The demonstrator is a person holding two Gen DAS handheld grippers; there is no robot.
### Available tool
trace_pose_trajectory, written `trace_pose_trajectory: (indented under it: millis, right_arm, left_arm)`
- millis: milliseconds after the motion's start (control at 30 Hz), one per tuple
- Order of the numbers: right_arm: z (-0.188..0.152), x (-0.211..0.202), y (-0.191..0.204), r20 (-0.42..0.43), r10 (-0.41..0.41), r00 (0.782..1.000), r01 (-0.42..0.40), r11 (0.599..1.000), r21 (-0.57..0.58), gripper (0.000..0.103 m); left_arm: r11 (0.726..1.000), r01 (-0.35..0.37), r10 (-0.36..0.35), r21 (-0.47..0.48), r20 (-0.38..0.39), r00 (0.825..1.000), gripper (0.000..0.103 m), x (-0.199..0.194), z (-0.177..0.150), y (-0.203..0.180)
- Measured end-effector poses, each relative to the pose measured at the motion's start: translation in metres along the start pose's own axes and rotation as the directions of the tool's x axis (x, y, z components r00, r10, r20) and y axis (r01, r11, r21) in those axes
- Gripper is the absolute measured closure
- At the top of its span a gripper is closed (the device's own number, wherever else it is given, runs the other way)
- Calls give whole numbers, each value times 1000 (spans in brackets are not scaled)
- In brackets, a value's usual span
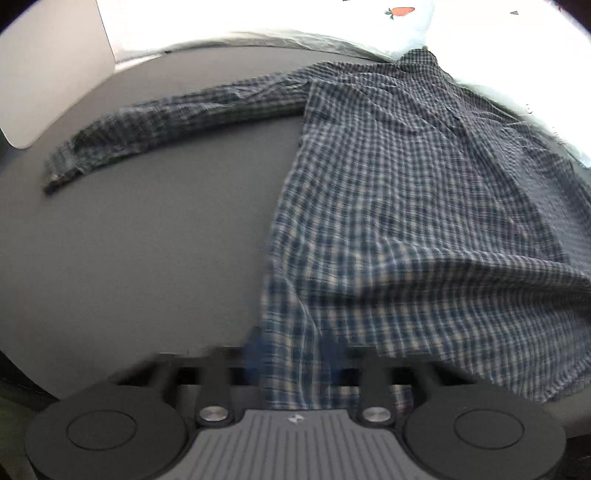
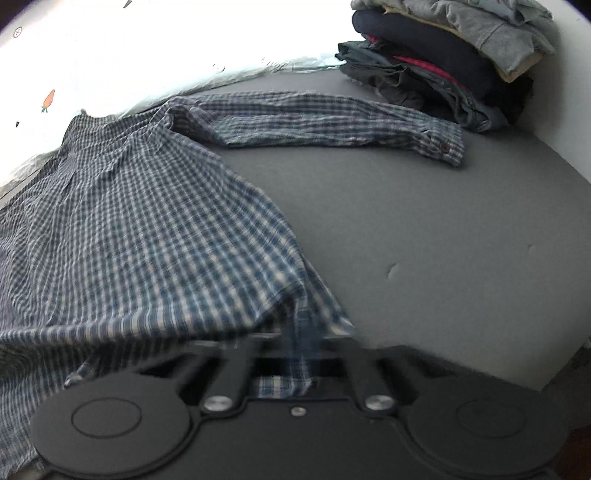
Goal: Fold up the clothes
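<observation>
A blue and white checked shirt (image 1: 406,192) lies spread on a grey surface (image 1: 147,240), one long sleeve (image 1: 166,122) stretched out to the left. My left gripper (image 1: 291,363) is shut on the shirt's near hem, and the cloth bunches up between its blurred fingers. In the right wrist view the same shirt (image 2: 140,221) fills the left half, its other sleeve (image 2: 332,122) reaching right to a buttoned cuff (image 2: 445,146). My right gripper (image 2: 301,350) is shut on the hem at the shirt's near right corner, which is lifted off the surface.
A pile of folded clothes (image 2: 443,62) stands at the far right corner of the grey surface (image 2: 443,240). White bedding with a carrot print (image 1: 400,11) lies beyond the far edge. A pale flat panel (image 1: 48,62) stands at the far left.
</observation>
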State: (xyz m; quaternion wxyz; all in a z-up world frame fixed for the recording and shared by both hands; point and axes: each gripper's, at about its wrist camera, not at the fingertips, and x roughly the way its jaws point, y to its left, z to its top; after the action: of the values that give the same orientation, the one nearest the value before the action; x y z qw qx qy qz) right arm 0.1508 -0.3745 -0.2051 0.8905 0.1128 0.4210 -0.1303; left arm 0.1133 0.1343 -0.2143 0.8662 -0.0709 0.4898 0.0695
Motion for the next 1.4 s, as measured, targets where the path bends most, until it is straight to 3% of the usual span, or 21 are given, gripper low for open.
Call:
trace_pose_trajectory:
  millis: [267,400,500,567,633,700,733,833,933,1033,1067,1100,1133,1267,1400]
  right_arm:
    - [19,-61,-19,115,71,991,-77,996,52,103]
    - [23,-82,-31,131,-8,991,3,999,39,103]
    - [15,-74,-31,99,-63,993,64,998,-11,103]
    - [5,-63,-20,61,-81,995,86,992,-88,101]
    - [-4,-56,-7,58,-54,997,62,989,-137,95]
    - [-10,-49,6,57,-17,998,26,985,-168,64]
    - [-12,-45,9,59,-4,998,14,985,-172,58]
    - [-13,-27,15,39,-15,999,22,985,-171,52]
    - [-12,-11,17,7,-34,999,35,986,-161,50]
    - [-12,0,16,-37,-66,997,60,987,-151,52]
    - [-13,2,17,-49,-63,997,55,987,-148,64]
    - [-14,2,18,-52,-58,997,49,987,-155,95]
    - [-13,1,20,-58,-67,996,56,983,-176,101]
    - [-15,-2,16,-73,-146,987,125,963,-239,103]
    - [-19,-2,1,-89,-232,969,207,952,-227,103]
  left_arm:
    - [988,80,-71,-131,76,995,103,-52,22,32]
    - [986,62,-46,-158,104,994,103,-71,35,48]
    - [988,26,-24,-152,14,1000,101,-50,32,49]
    - [993,-56,51,-105,-49,997,98,-33,23,41]
    - [993,-99,95,-58,-60,994,94,-26,15,35]
    - [993,-115,113,-29,-58,992,82,-22,9,32]
    - [994,-105,103,-29,-52,993,77,-21,9,32]
    - [995,-93,92,-26,-45,995,67,-19,11,36]
    - [995,-99,98,-25,-48,994,66,-16,15,36]
    - [995,-98,96,-33,-56,994,65,-11,17,34]
    - [995,-98,96,-32,-58,994,65,-8,18,35]
    - [995,-99,97,-29,-62,993,64,-6,17,35]
    - [995,-101,99,-25,-66,993,64,-4,17,34]
    - [994,-98,95,-37,-74,993,63,0,14,34]
    - [994,-100,96,-50,-75,993,59,4,14,33]
